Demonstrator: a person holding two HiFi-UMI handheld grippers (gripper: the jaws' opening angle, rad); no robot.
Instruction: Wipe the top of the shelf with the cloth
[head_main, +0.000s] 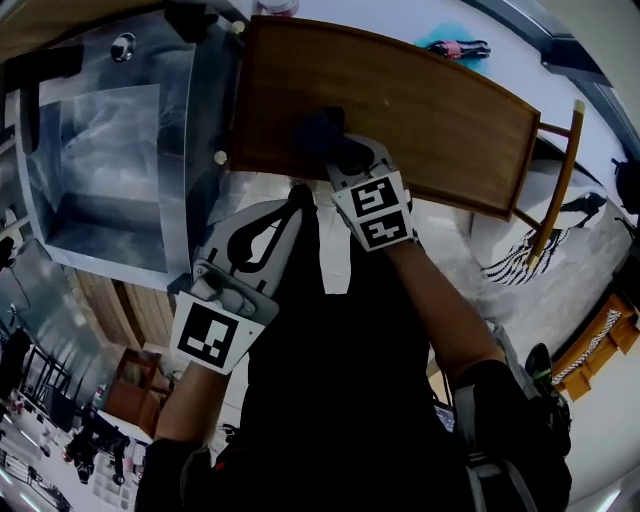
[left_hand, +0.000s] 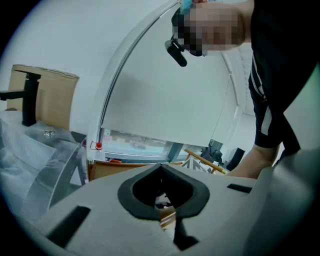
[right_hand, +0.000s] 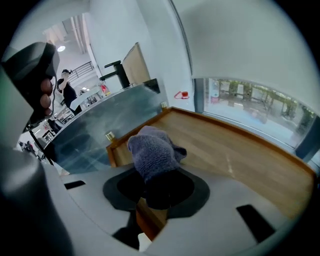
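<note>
While the right gripper (head_main: 337, 152) is clamped on the cloth (right_hand: 152, 150) – resting on the shelf (head_main: 430, 110) top near its front edge – the left gripper (head_main: 292, 205), jaws together and empty, hangs just off that edge.

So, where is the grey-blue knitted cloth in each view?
Head view: the grey-blue knitted cloth sits upper centre, on the brown wooden shelf top.
Left gripper view: not in it.
Right gripper view: centre, clamped between the jaws.
Shared landmark: that shelf top.
</note>
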